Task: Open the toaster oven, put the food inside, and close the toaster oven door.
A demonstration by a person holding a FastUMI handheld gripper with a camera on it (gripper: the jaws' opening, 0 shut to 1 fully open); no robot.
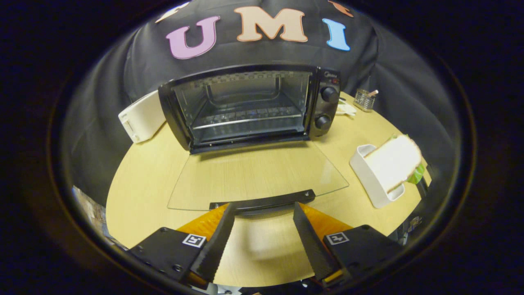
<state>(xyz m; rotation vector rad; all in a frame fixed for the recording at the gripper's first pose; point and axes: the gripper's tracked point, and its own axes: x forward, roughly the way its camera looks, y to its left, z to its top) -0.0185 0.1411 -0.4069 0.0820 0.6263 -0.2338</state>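
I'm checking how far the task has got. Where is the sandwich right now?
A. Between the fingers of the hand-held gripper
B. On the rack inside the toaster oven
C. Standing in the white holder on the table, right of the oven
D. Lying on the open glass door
C: the sandwich stands in the white holder on the table, right of the toaster oven, whose door lies open; the hand-held gripper is open and empty at the door handle.

Toaster oven [249, 106] door [258, 176] lies fully open — flat on the table [139, 192]. Gripper [264, 213] fingers spread, empty, tips just beside the door handle [262, 201]. Sandwich [395, 162] stands in a white holder [370, 180] — right of the door.
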